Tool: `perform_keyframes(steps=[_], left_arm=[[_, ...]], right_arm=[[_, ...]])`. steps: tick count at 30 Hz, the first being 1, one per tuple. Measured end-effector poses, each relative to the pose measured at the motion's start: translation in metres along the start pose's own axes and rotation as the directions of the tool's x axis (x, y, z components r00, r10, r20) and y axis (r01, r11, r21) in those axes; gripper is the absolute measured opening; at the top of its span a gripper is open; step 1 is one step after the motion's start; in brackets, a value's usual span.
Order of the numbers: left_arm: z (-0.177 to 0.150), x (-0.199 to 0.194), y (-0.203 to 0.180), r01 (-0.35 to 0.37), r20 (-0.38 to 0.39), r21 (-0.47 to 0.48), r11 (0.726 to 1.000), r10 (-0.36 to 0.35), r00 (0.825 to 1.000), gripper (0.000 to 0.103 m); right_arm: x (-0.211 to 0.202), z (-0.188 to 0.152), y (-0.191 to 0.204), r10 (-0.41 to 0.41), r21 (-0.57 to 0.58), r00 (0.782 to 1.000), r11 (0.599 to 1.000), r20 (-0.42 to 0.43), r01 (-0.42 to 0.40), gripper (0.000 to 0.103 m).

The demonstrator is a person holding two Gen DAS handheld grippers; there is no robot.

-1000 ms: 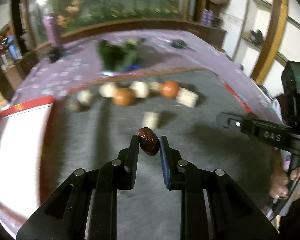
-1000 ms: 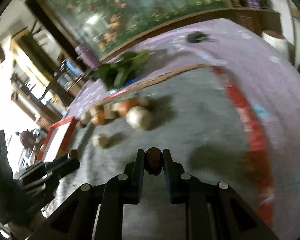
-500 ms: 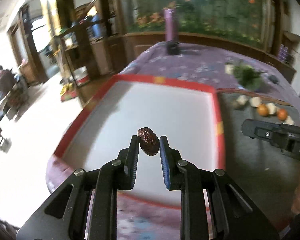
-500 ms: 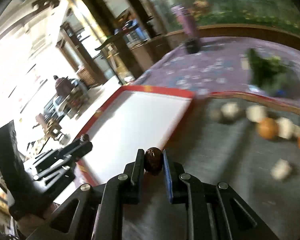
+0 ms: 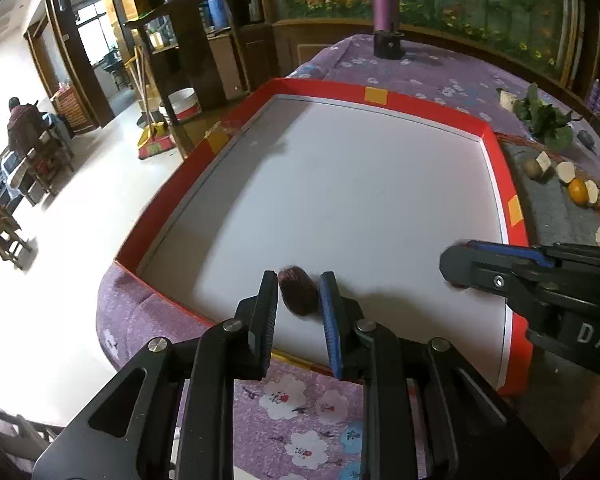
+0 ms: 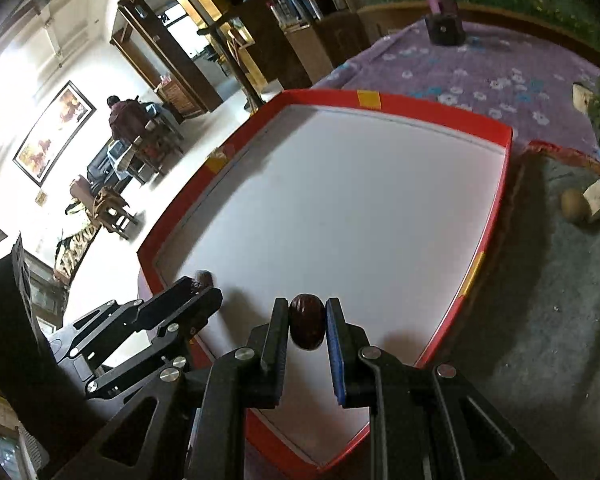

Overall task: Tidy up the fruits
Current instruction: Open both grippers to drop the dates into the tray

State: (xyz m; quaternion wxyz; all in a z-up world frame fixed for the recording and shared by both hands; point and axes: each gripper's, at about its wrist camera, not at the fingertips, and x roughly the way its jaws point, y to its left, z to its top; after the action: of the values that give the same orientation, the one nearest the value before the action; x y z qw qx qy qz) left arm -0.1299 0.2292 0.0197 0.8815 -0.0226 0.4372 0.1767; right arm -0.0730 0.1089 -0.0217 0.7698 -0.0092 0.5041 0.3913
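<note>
Both grippers are hanging over the near end of the red-walled tray (image 5: 500, 160) with the white floor, each angled down at it. Left gripper (image 5: 299, 300) is carrying a dark red date (image 5: 298, 290) between its fingertips; the fruit looks blurred, with a sliver of gap on the right side, so cannot tell if the pads are still pressing on it or it is slipping free. Right gripper (image 6: 307, 322) is clamping a second dark date (image 6: 307, 321), jaws closed tight on both sides of it, over the tray's near corner. In the right wrist view the left gripper (image 6: 198, 286) is sitting at lower left with its date (image 6: 205, 278) peeking past the tip, just above the white floor. Remaining fruit, namely the oranges (image 5: 578, 191) and pale cut chunks (image 5: 566, 170), are lying in a row on the grey mat (image 5: 556, 216) right of the tray. Purple flowered cloth (image 5: 300, 404) is covering the table under it all.
</note>
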Motion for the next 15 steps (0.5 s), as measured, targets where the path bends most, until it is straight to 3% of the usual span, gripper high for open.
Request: perform_keyframes(steps=[3,5,7,12,15], left_arm=[[0.002,-0.007,-0.005,-0.018,0.020,0.009,1.000,0.018,1.000,0.033],[0.003,-0.017,-0.013,-0.027,0.053,0.025,0.999,0.026,0.998,0.050],[0.004,-0.028,-0.023,-0.015,0.085,0.053,0.998,0.011,0.996,0.055],[0.006,-0.053,-0.066,0.092,0.121,0.142,0.986,-0.109,0.987,0.055],[0.008,-0.064,-0.107,0.183,0.109,0.227,0.957,-0.211,0.971,0.055]], right_arm=[[-0.010,0.000,-0.005,0.051,0.016,0.999,0.999,0.009,-0.051,0.020],[-0.027,0.000,-0.015,0.056,0.021,0.996,0.998,0.068,-0.057,0.022],[-0.047,-0.002,-0.028,0.046,0.038,0.991,0.998,0.124,-0.051,0.023],[-0.102,-0.016,-0.078,-0.054,0.102,0.969,0.994,0.242,0.030,0.024],[-0.142,-0.033,-0.117,-0.159,0.154,0.943,0.981,0.291,0.118,0.026]])
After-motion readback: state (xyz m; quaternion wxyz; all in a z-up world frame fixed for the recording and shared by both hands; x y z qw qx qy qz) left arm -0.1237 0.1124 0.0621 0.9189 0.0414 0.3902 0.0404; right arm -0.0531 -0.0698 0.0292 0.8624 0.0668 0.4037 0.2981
